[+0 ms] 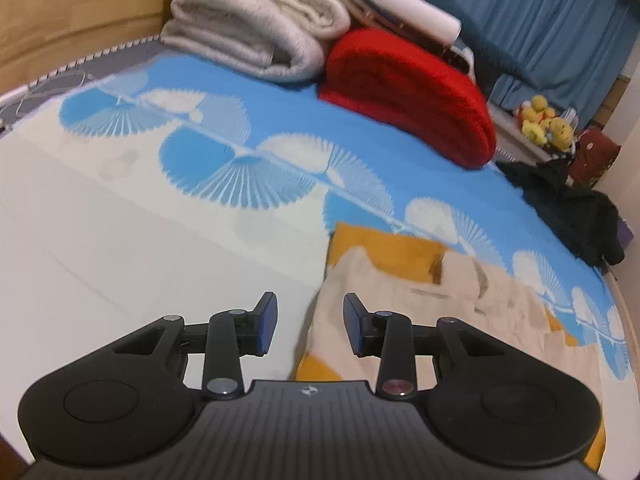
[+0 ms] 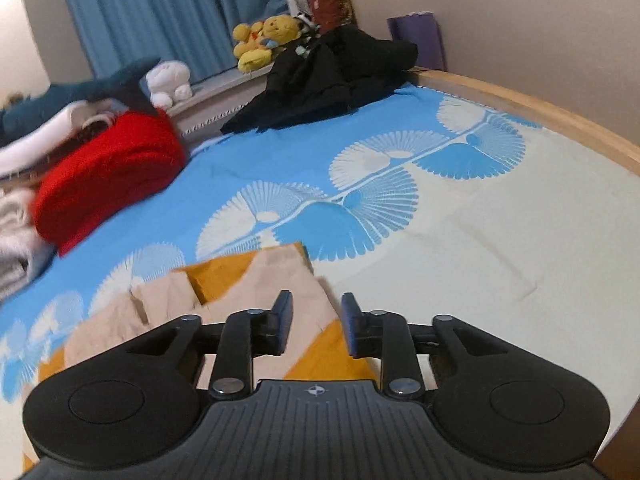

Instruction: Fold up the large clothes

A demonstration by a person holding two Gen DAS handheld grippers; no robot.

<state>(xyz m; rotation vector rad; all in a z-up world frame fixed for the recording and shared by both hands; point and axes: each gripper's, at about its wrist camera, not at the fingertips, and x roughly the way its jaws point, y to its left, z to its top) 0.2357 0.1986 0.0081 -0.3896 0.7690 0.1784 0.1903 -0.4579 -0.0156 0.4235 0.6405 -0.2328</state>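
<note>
A mustard-yellow and beige garment point(image 1: 420, 280) lies spread flat on the blue-and-white bed sheet point(image 1: 120, 240). In the left wrist view my left gripper point(image 1: 310, 312) hovers over the garment's left edge. It is open, and nothing is pinched between its blue pads. The right wrist view shows the same garment point(image 2: 276, 276) under my right gripper point(image 2: 316, 308), which is over its right edge. That gripper is also open, with only cloth visible below the gap. Neither gripper holds the fabric.
A folded red blanket point(image 1: 408, 92) and a stack of white blankets point(image 1: 248, 28) lie at the head of the bed. A black heap of clothes point(image 2: 336, 68) lies at the far corner beside yellow plush toys point(image 2: 264, 40). A wooden bed frame point(image 2: 520, 100) rims the mattress.
</note>
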